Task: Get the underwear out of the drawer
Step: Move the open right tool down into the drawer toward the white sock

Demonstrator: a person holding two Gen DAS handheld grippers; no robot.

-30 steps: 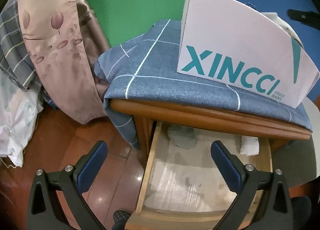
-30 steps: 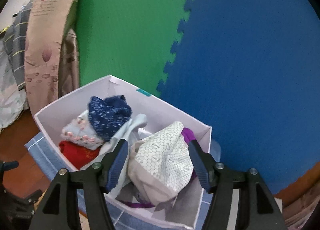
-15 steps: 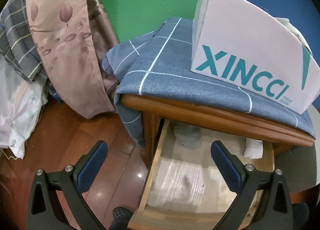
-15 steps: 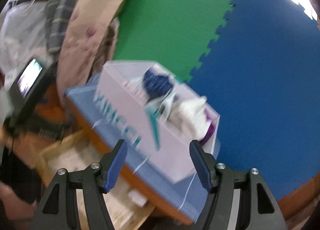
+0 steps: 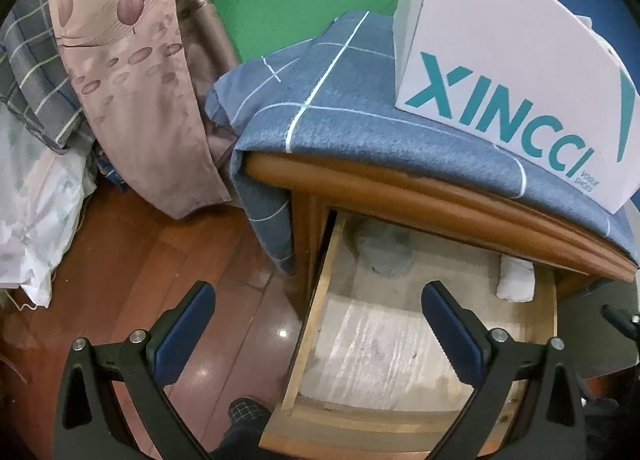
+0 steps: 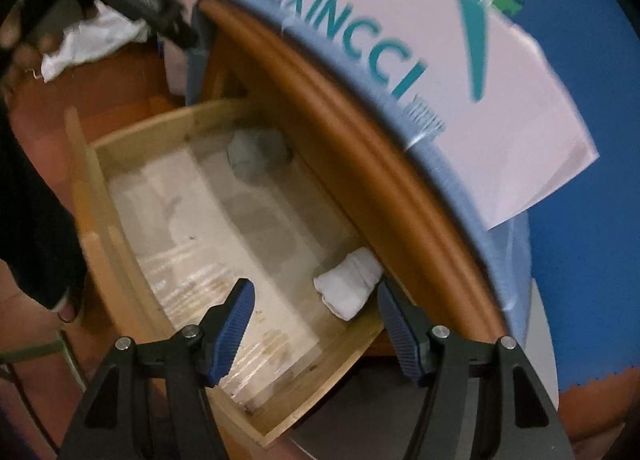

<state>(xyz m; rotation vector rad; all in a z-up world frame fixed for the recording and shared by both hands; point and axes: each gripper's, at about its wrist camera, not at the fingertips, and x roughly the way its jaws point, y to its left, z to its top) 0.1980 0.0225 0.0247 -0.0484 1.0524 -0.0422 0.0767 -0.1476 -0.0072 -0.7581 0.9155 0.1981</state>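
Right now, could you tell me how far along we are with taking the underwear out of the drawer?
Done: the drawer is pulled open, and the white box stands on the cabinet. In hand: nothing; the right gripper is open just short of the white folded piece, and the left gripper is open and empty. Left: the white piece and the grey piece at the back both lie in the drawer.

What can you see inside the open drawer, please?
The drawer holds a grey bundle at the back left and a white roll at the back right. Its rearmost part is hidden under the cabinet top.
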